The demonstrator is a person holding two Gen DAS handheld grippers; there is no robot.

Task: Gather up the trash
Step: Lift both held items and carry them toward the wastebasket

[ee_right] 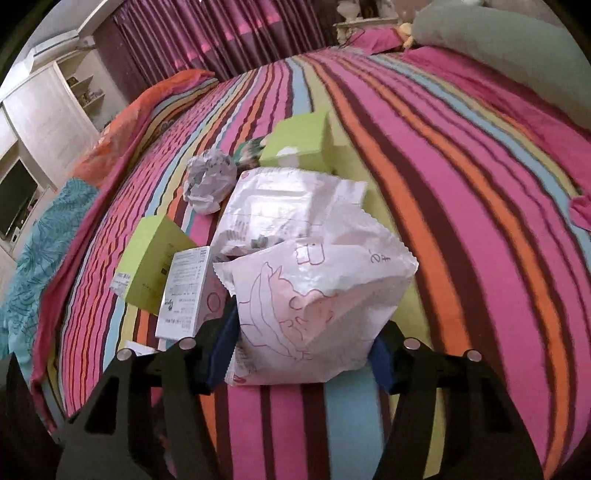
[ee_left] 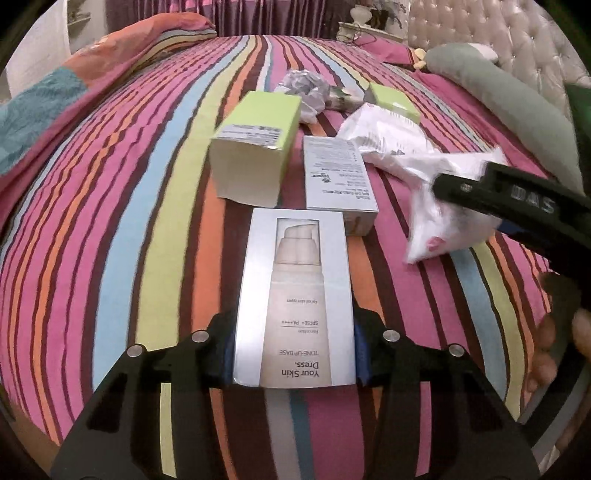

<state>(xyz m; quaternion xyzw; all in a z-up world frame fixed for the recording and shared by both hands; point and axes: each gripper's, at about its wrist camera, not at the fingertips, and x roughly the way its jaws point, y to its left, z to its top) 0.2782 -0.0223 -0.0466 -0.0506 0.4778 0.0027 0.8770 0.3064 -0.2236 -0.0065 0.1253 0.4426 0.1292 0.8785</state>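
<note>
On the striped bedspread (ee_left: 110, 221) lies a silver cosmetic box (ee_left: 295, 280) printed with a pump bottle. My left gripper (ee_left: 295, 354) is shut on its near end, blue pads pressed on both long sides. My right gripper (ee_right: 303, 350) is shut on a white snack bag (ee_right: 317, 288) with pink line drawings, which bulges between the pads. In the left wrist view that bag (ee_left: 443, 229) shows blurred at the right, under a black finger (ee_left: 498, 192) of the right gripper.
Behind lie a large green box (ee_left: 255, 147), a pale printed box (ee_left: 336, 173), another white wrapper (ee_left: 380, 136), a small green box (ee_left: 393, 99) and crumpled paper (ee_left: 306, 92). A grey-green pillow (ee_left: 498, 96) and a tufted headboard (ee_left: 498, 29) stand at the right, a folded blanket (ee_left: 92, 74) at the left.
</note>
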